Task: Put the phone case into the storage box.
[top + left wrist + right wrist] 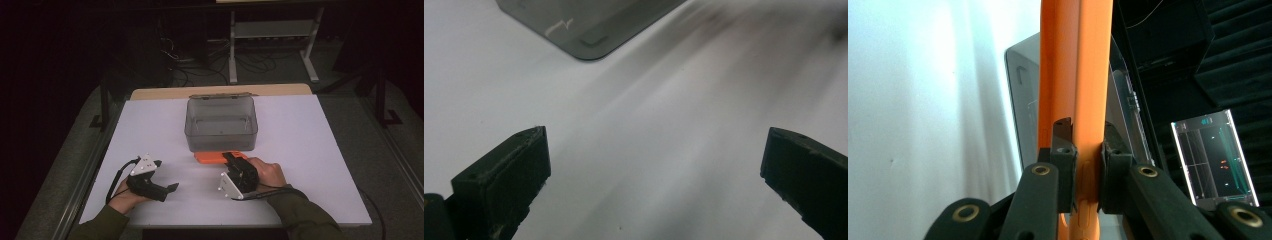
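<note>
Right gripper (1083, 165) pinches the flat orange plastic lid (215, 157) just before the open translucent grey plastic box (221, 124), not yet fitted on; left gripper (654, 170) idle, jaws spread.

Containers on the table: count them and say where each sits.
1. The clear grey plastic box sits open at the table's far middle, behind the flat orange plastic piece held in the right gripper.

flat orange plastic lid (1075, 75): smooth, slight sheen. smoky clear plastic box (221, 123): glossy. white tabletop (310, 150): matt. black gripper pads (506, 175): rough, matt.
</note>
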